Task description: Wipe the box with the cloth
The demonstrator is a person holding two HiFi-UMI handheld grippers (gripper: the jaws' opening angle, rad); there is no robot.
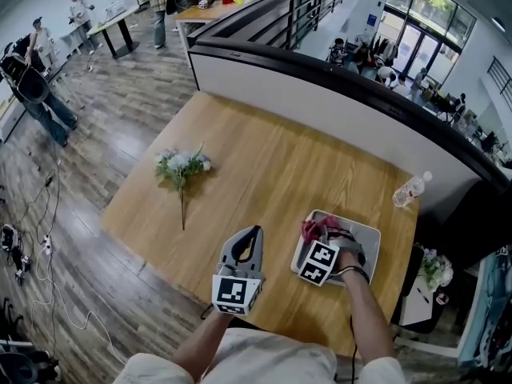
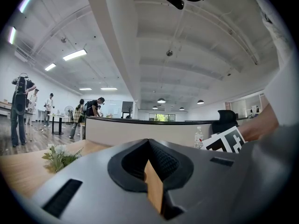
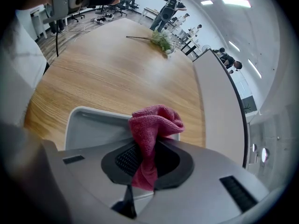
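The cloth [image 3: 156, 125], soft, light and limp by the look of it, is bunched into a wad with no clear long axis and is clamped by a lower fold in the right gripper [image 3: 147, 160], its free end standing up over the box [image 3: 93, 125]. The box, a shallow grey tray judged rigid and light, lies open side up near the table's [image 1: 264, 158] right front corner. The left gripper [image 2: 149, 171] is closed on nothing, just beside the box.

Overhead and jaw-level, sharing table [image 1: 264, 174]
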